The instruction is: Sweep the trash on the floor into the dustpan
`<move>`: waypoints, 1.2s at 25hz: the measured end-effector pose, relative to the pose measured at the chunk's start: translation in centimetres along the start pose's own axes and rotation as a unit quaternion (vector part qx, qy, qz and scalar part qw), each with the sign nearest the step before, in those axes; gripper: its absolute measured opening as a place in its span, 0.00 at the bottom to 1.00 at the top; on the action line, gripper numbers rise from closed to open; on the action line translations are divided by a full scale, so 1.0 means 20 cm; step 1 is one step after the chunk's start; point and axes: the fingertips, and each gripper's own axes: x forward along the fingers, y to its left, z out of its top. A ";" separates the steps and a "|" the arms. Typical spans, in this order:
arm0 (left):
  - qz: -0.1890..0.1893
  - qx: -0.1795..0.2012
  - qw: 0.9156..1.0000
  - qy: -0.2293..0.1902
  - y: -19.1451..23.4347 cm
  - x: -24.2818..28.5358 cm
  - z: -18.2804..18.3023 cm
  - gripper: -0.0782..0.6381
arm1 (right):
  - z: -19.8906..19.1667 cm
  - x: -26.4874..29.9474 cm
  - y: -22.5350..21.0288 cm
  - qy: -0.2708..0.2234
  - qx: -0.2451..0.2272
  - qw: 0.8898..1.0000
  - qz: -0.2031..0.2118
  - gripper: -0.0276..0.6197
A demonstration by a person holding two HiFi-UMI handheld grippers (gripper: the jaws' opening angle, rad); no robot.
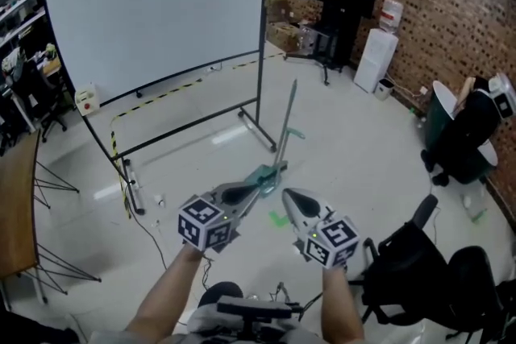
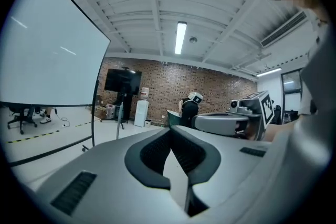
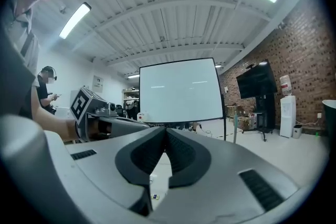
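The left tongs (image 2: 170, 129), smooth grey plastic with ribbed dark pads, are pressed fully together on nothing. The matching right tongs (image 3: 165, 130) are likewise closed and empty. Just beyond their tips a green plastic dustpan with a long upright handle (image 1: 266, 172) stands on the pale glossy floor (image 1: 347, 165). A small flat green scrap (image 1: 278, 218) lies near it.

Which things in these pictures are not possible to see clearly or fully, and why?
- Dustpan, head view: the left gripper hides its lower part. I cannot tell whether a broom stands with it.
- Green scrap on the floor, head view: too small to identify.
- Near floor, right gripper view: covered by the right gripper itself. The left gripper view is blocked the same way, so no trash shows in either.
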 end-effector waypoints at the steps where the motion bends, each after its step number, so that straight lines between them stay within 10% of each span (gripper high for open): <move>1: 0.000 -0.001 1.000 -0.001 0.02 0.04 0.01 0.12 | 0.01 0.01 -0.04 -0.001 -0.001 1.000 -0.001 0.05; 30: -0.064 -0.013 0.996 0.064 1.17 1.29 0.05 0.12 | -0.07 0.94 -1.35 0.104 0.017 0.991 -0.086 0.05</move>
